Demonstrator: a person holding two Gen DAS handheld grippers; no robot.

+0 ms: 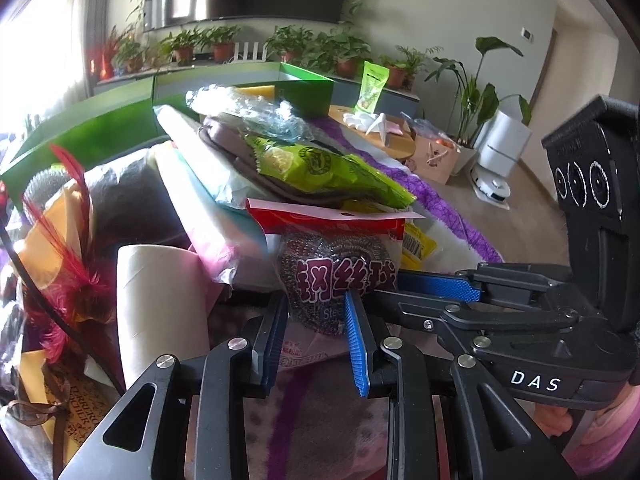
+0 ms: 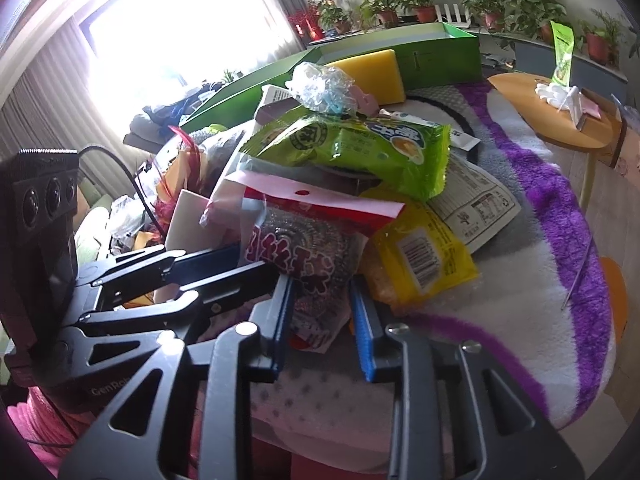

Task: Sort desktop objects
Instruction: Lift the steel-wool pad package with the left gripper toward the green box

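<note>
Left wrist view: the left gripper has its jaws clamped on the lower end of the steel-wool packet. The right gripper pinches the same packet from the other side. The packet lies at the front of a cluttered pile, under a green snack bag, with a yellow packet beside it.

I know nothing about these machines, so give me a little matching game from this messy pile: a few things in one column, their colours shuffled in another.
Things:
1. sponge block
2. open box
3. steel wool packet header
4. cardboard tube

Colours:
a. green
b. red
c. off-white
d. yellow

Pairs: 1-d, 2-a, 3-b, 4-c
</note>
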